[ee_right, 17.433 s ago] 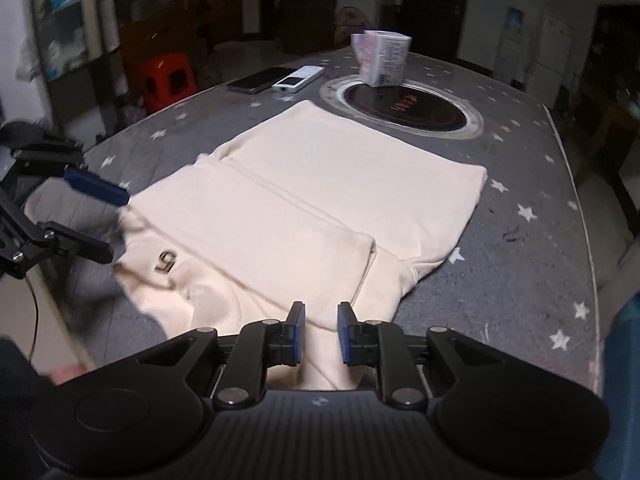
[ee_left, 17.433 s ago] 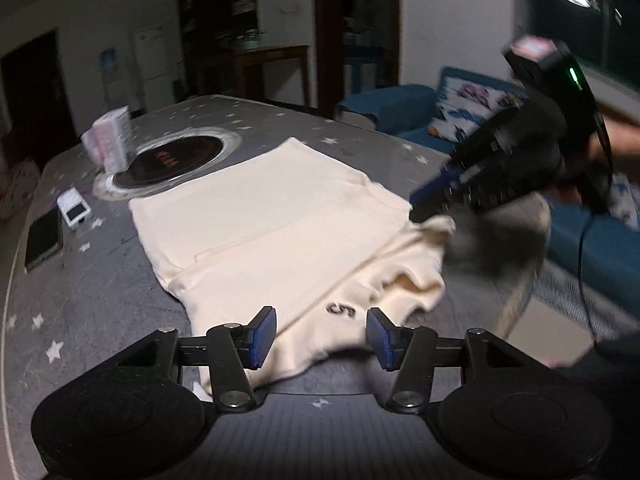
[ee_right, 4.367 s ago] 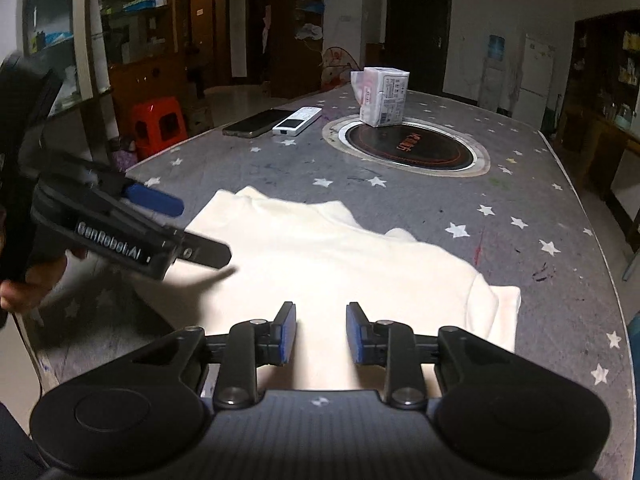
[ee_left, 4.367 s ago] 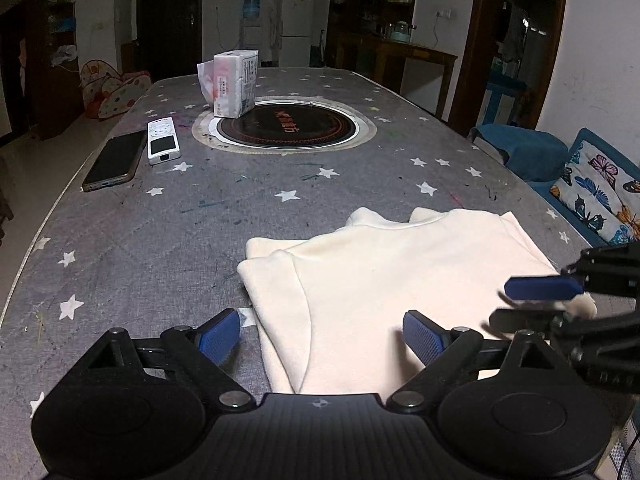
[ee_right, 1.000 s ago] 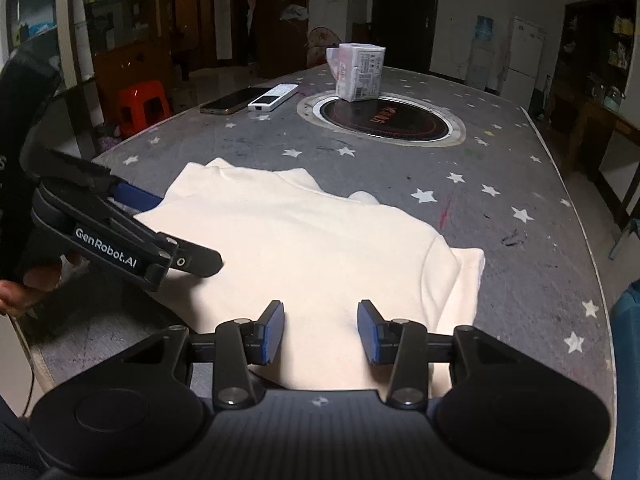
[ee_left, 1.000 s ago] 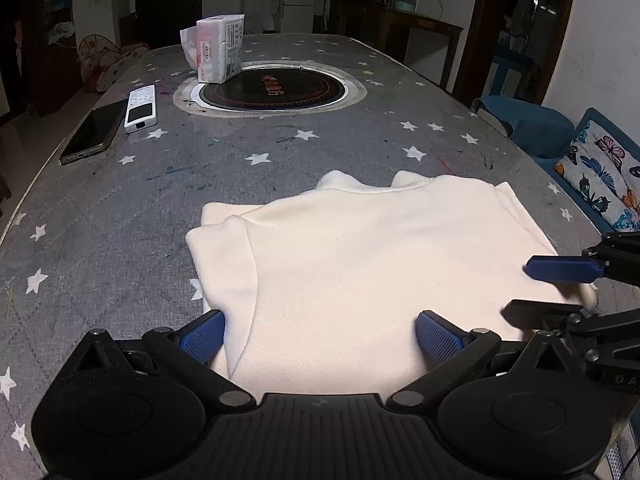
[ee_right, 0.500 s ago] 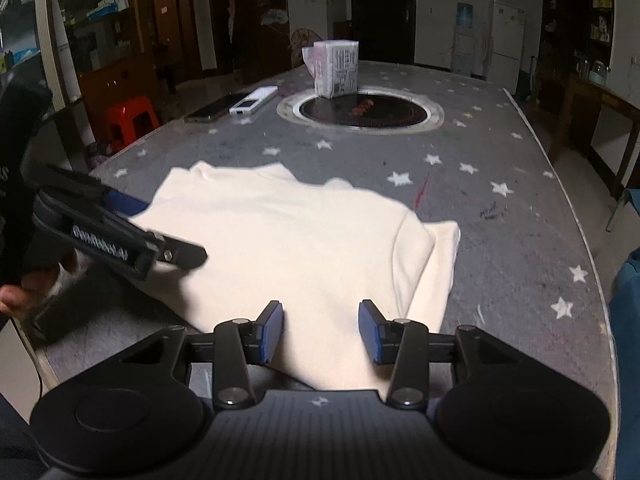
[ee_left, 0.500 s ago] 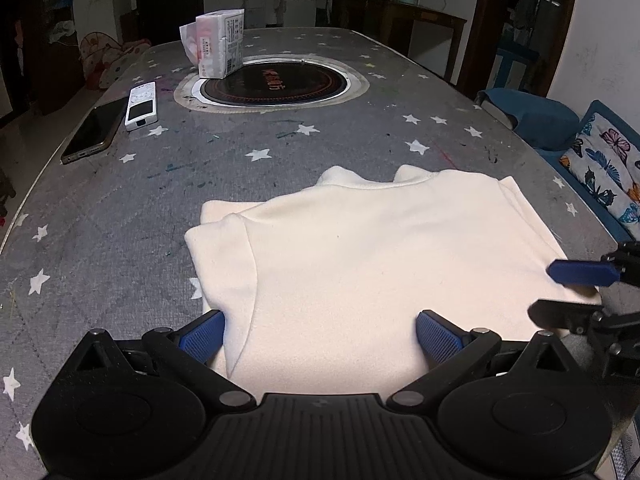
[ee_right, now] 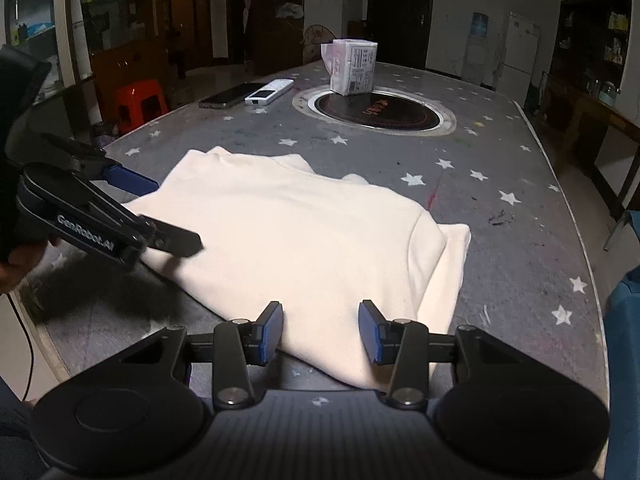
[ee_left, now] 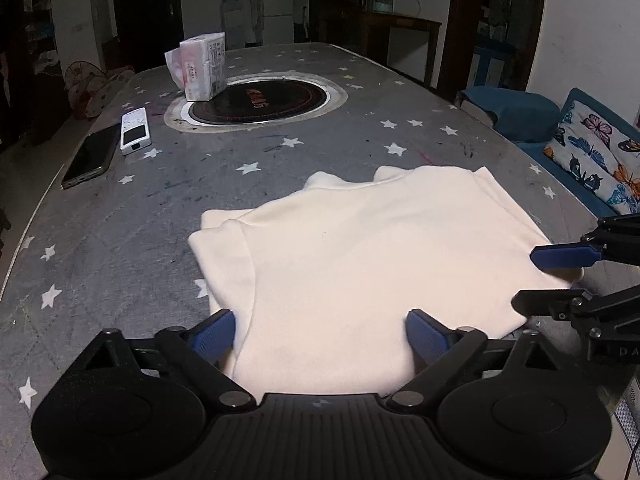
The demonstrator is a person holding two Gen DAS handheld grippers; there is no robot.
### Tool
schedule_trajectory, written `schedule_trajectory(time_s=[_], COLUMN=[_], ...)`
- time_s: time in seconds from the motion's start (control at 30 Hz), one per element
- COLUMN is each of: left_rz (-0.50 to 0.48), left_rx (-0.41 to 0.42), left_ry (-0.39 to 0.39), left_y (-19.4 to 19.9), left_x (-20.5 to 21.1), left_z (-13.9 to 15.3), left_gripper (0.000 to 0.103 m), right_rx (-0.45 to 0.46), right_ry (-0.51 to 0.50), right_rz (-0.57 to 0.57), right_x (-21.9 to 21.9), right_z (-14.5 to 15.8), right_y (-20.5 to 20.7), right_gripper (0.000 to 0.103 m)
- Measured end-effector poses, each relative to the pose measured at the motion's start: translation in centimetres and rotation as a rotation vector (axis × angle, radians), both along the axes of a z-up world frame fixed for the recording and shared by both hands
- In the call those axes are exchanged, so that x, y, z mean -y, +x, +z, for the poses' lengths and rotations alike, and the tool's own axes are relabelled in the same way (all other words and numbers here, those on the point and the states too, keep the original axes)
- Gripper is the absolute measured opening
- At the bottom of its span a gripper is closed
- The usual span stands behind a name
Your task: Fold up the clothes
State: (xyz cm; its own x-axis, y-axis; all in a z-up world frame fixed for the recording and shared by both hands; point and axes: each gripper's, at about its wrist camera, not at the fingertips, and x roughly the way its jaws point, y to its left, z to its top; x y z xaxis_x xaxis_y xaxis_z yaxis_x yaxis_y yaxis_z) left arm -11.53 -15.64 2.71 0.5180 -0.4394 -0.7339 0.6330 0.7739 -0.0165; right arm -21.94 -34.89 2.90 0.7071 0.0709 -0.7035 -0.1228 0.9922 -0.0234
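Looking at a cream garment (ee_left: 360,264) folded flat on the starry table (ee_left: 120,216): soft, light, floppy, likely slides. Left gripper (ee_left: 320,330) spread wide over near hem, right gripper (ee_right: 320,326) spread too, nothing pinched. Best grabbed by doubled edge corners.

The cream shirt (ee_left: 360,264) is soft, matt knit cloth, smooth with thick seams. The table (ee_left: 132,216) wears a grey, dull, quilted-looking cover printed with stars, around a glossy black hob (ee_left: 260,100) in a shiny metal ring. The phone (ee_left: 89,156) looks glossy; the left gripper (ee_left: 320,330) is matt black plastic.
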Motion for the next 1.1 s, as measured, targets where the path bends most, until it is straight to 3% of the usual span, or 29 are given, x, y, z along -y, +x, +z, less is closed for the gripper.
schedule_trajectory(time_s=[0.33,0.6,0.77,0.87,1.1], left_rz=[0.037,0.046,0.069,0.074,0.110], left_rx=[0.001,0.014,0.001,-0.014,-0.028], left_ry=[-0.032,-0.068,-0.061,-0.069,-0.099], left_y=[-0.4,-0.9,-0.8,-0.5,0.3], left_x=[-2.7,-4.0,-4.7,-5.0,-5.9], left_z=[0.3,1.0,0.3,-0.1,0.8], left_gripper=[0.068,0.064,0.066,0.067,0.066], right_rx=[0.001,0.045,0.006,0.003,0.035], right_ry=[-0.014,-0.029,-0.026,-0.080,-0.073], right_rz=[0.013,0.072,0.130,0.162,0.201], right_x=[-0.6,-2.3,-4.4,-5.6,-6.7], right_z=[0.3,2.0,0.4,-0.6,1.1], right_y=[0.0,0.6,2.1,2.2,2.5], right_gripper=[0.042,0.042,0.042,0.043,0.042])
